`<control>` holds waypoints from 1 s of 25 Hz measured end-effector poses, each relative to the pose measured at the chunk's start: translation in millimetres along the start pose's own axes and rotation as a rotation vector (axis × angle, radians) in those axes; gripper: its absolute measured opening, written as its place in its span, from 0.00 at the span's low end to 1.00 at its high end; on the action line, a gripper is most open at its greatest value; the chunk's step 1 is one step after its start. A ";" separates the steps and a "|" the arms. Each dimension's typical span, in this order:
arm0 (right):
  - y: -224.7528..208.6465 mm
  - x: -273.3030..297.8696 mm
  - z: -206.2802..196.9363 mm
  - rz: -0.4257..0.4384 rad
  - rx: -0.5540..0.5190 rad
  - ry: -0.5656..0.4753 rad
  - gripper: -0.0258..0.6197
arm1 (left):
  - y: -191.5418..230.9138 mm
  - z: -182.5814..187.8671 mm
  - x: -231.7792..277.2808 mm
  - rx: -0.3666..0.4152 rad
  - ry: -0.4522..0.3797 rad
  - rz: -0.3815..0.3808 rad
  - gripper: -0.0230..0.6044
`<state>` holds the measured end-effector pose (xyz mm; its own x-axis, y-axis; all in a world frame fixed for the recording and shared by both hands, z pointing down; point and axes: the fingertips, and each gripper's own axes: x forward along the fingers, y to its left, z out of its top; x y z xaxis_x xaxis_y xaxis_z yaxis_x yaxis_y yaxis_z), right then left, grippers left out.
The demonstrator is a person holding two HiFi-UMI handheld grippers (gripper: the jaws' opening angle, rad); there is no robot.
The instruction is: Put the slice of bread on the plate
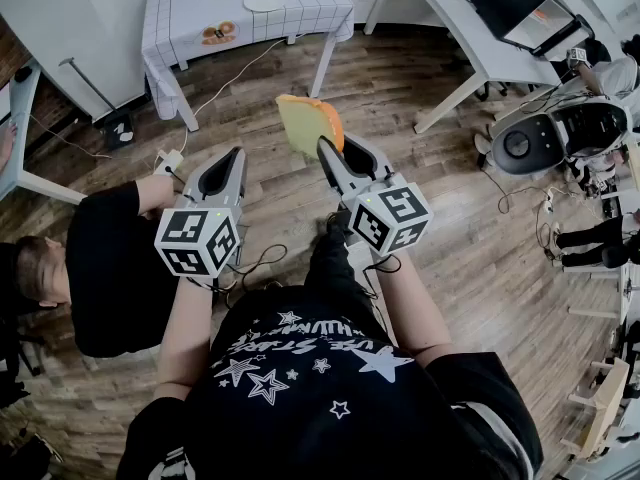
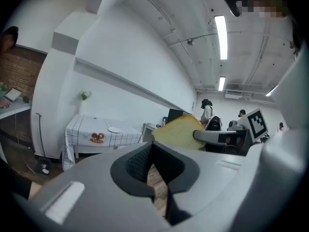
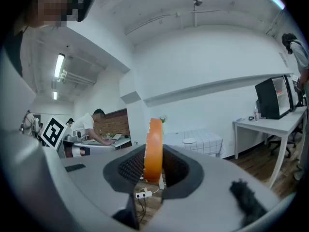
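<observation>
A slice of bread with an orange crust stands up between the jaws of my right gripper, which is shut on its lower edge. The right gripper view shows the bread edge-on between the pads. In the left gripper view the bread shows its pale face. My left gripper hangs beside it, shut and holding nothing. The white plate lies far ahead on a table with a checked cloth. The same plate is small in the left gripper view and sits right of the bread in the right gripper view.
An orange-red item lies on the cloth left of the plate. A person in black crouches on the wooden floor at my left. A power strip and cables lie ahead. White desks and a grey machine stand right.
</observation>
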<state>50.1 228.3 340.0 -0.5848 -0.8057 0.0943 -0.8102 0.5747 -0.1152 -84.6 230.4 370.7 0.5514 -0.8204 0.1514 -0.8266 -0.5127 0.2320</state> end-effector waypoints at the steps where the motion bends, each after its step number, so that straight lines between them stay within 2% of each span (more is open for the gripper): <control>1: 3.5 -2.3 -2.2 0.008 0.011 0.007 0.19 | -0.5 -0.4 -5.2 0.000 0.006 0.010 0.05; 16: 17.6 11.2 1.1 0.078 0.001 0.023 0.19 | 9.6 3.8 -20.9 -0.011 0.004 0.080 0.05; 18: 15.6 12.2 -0.9 0.075 0.008 0.026 0.19 | 9.5 4.4 -20.4 -0.012 -0.006 0.072 0.05; 22: 9.5 11.8 -5.8 0.081 0.035 0.019 0.19 | -3.4 8.6 -17.0 0.010 -0.064 -0.006 0.05; 25: -3.4 15.5 -10.1 0.086 0.046 0.032 0.19 | -5.5 5.1 -2.4 0.033 -0.049 -0.002 0.05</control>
<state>43.4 215.4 351.8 -0.6534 -0.7484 0.1140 -0.7551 0.6334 -0.1693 -82.0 233.9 364.2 0.5473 -0.8305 0.1036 -0.8293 -0.5215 0.2006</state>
